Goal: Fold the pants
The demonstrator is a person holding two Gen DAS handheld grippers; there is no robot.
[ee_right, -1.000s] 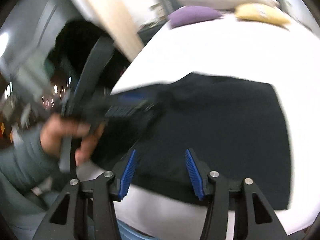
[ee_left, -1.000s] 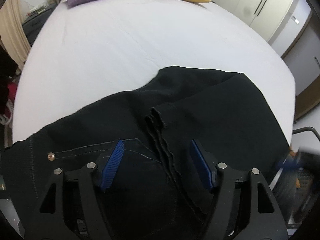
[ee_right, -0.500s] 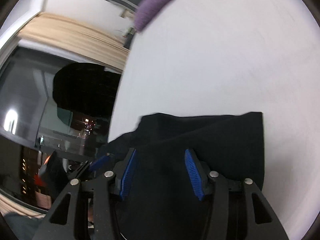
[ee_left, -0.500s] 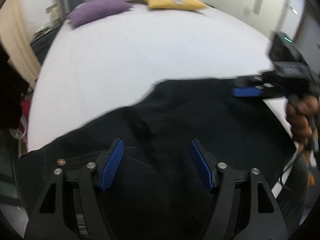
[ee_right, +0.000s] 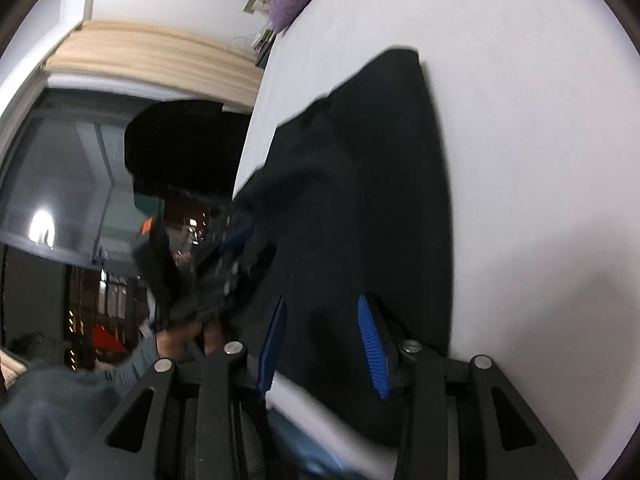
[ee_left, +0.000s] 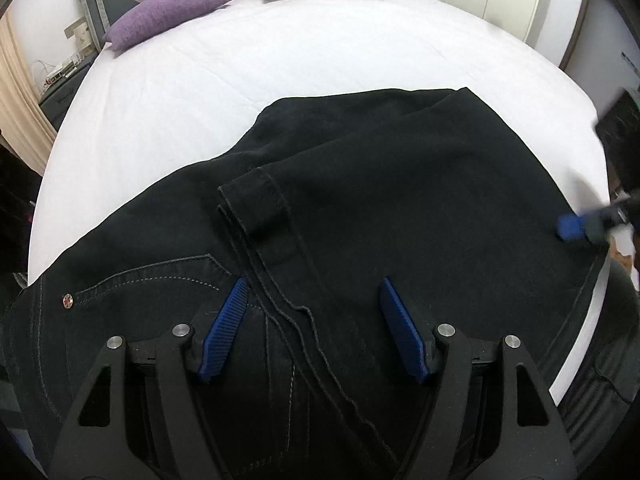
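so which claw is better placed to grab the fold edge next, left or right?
Right, probably. The right claw already straddles the near edge of the black denim pants by the bed's side, jaws closing with fabric between them. The left claw hovers open over the flat waist area, no edge between its pads.

White bed (ee_left: 320,60), black pants (ee_left: 400,200), pillows (ee_left: 168,16).

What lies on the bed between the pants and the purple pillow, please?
Only bare white sheet lies between the pants and the purple pillow; the left wrist view shows it.
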